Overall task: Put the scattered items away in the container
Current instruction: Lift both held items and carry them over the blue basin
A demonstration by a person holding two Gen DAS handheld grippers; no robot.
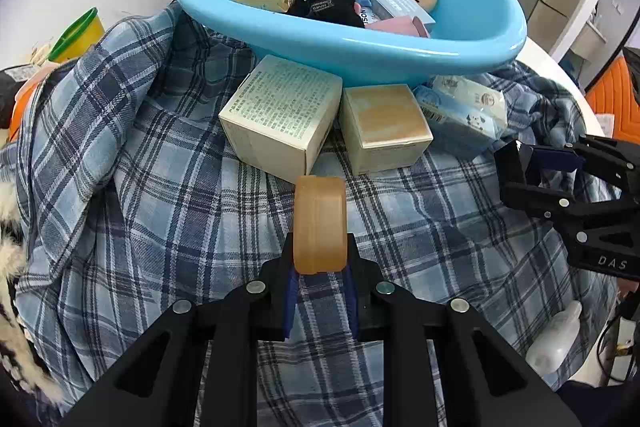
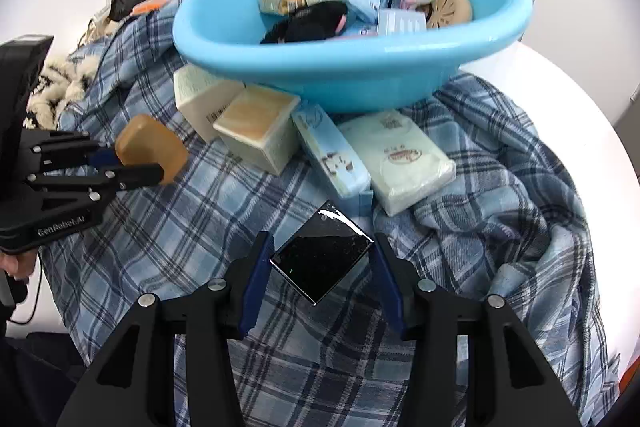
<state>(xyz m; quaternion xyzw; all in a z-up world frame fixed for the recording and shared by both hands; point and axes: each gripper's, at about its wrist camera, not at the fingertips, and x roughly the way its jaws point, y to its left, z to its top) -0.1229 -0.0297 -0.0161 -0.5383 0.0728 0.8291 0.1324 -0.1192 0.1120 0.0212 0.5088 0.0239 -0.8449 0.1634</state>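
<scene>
Scattered boxes lie on a blue plaid cloth (image 2: 240, 211) just in front of the blue basin (image 1: 400, 55), which sits tilted at the far side and already holds several small packets, a black pouch and a plush toy. Nearest the basin wall are a pale printed carton (image 1: 280, 119) and a tan box (image 1: 384, 127), touching side by side, with a light blue packet (image 2: 332, 155) and a white tissue pack (image 2: 400, 159) further right. The left gripper (image 1: 320, 263) is clamped on an amber soap bar (image 1: 320, 223), held upright above the cloth. The right gripper (image 2: 320, 263) has a glossy black square box (image 2: 320, 259) between its blue pads, corner-on; both pads appear to press its corners. The cloth covers a white round counter (image 2: 580, 99).
</scene>
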